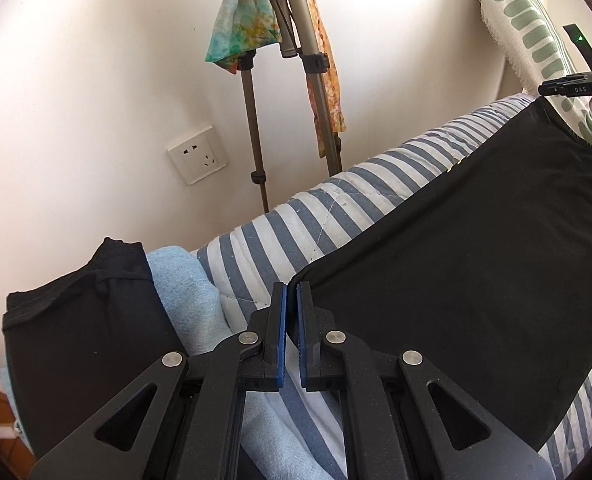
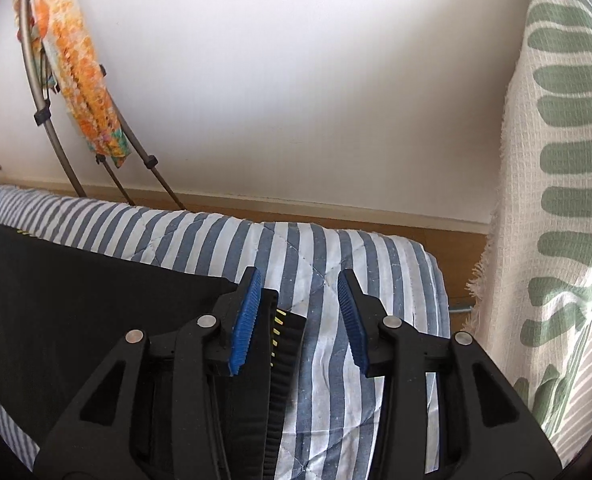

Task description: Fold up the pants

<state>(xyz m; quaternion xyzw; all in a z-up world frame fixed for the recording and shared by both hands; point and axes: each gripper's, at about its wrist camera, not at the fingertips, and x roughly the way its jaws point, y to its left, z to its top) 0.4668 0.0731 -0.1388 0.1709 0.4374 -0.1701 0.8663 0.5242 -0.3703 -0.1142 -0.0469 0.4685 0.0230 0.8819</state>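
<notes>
Black pants [image 2: 75, 288] lie released beside the open right claw [image 2: 300, 308] — left claw [image 1: 291, 312] clenched, empty.

Bright, even daylight, glare on the wall [image 1: 95, 60], sharp focus, fisheye-bent dark corners.

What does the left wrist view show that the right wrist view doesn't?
Only the left wrist view: a wall socket, a dark folded garment on light blue cloth, and the shut left gripper. Only the right wrist view: the pants' ribbed waistband and the open right gripper. Both: the black pants, the striped quilt, the tripod and the green-patterned cloth.
</notes>
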